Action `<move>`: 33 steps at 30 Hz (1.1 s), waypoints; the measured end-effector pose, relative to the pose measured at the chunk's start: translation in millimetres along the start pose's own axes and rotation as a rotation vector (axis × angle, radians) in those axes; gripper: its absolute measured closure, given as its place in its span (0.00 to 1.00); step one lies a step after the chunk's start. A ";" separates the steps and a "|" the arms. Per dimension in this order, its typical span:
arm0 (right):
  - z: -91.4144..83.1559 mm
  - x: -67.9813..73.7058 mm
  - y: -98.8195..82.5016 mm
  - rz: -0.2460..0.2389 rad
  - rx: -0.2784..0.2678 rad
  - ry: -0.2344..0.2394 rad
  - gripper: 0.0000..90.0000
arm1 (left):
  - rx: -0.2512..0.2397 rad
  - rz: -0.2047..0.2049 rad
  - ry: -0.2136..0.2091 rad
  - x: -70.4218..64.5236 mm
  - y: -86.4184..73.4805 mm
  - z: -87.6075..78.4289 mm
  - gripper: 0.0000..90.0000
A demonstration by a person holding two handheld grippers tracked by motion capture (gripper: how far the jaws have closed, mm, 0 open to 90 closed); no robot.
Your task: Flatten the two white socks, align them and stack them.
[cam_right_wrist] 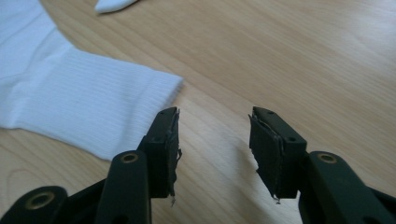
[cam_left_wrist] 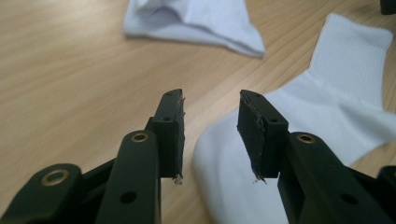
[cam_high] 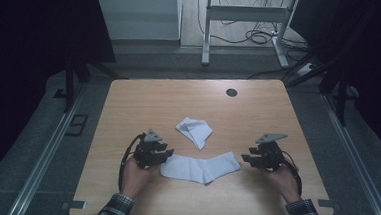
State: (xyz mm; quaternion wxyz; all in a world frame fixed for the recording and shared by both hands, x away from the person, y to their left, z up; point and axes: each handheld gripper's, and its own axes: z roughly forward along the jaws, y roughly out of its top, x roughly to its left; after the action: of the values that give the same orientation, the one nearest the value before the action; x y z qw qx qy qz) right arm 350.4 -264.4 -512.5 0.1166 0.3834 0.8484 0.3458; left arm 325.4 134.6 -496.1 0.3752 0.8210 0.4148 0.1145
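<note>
A white sock (cam_high: 200, 168) lies flat across the front middle of the wooden table (cam_high: 144, 99). Behind it lies a second white sock (cam_high: 194, 130), folded over. My left gripper (cam_high: 168, 152) sits at the flat sock's toe end, open, its jaws apart with nothing pressed between them. In the left gripper view the toe (cam_left_wrist: 224, 172) lies under the gap and the folded sock (cam_left_wrist: 196, 21) is farther off. My right gripper (cam_high: 245, 159) is at the cuff end, open. In the right gripper view the ribbed cuff (cam_right_wrist: 93, 102) lies just left of the jaws, and bare wood shows between them.
A round cable hole (cam_high: 232, 92) is at the table's far edge. Beyond the table stand metal desk legs (cam_high: 207, 33) and loose cables (cam_high: 255, 36) on the floor. Dark frames flank both sides. Bare wood lies left and right of the socks.
</note>
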 end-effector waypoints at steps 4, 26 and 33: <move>-4.1 -9.3 -4.5 0.006 -0.004 -0.030 0.55 | 0.003 0.034 -0.021 -8.4 20.9 13.5 0.68; -10.7 -53.5 -29.4 0.051 0.010 -0.130 0.38 | 0.067 0.094 0.032 -43.8 79.8 109.8 0.65; -8.0 -53.6 -30.3 0.046 0.015 -0.127 0.35 | 0.109 0.095 0.071 -38.2 74.9 126.7 0.71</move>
State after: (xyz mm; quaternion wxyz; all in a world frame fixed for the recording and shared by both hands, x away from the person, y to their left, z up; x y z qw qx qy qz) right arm 365.8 -321.7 -530.7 0.1594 0.4248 0.8329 0.3169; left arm 409.2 11.3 -525.8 0.3090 0.8544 0.3942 0.1386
